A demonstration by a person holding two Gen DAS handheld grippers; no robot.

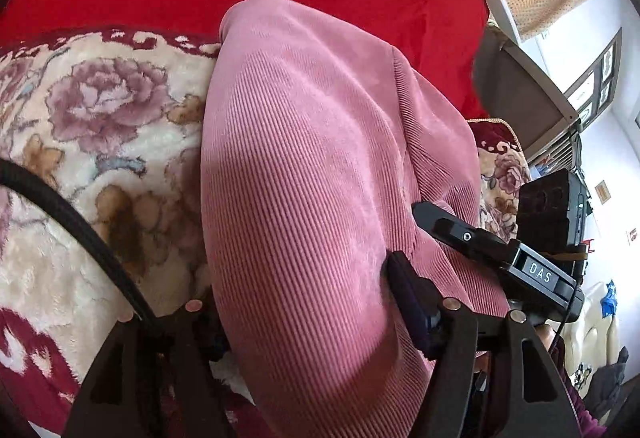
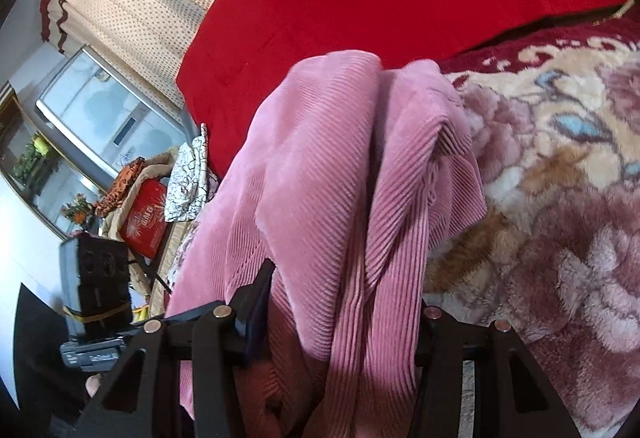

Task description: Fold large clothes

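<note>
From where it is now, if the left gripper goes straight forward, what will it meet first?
The pink corduroy garment: it already fills the space between the left gripper's fingers. Beyond it lies the floral blanket, though depth is unclear.

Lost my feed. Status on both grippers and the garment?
Left gripper, right gripper: pink corduroy garment bunched between both jaws. Garment draped on floral blanket. Nothing in the way.

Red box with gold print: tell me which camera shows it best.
The right wrist view. The red box sits at the left beside the bed, past the pink corduroy garment, its gold print in view. The left wrist view does not show it.
</note>
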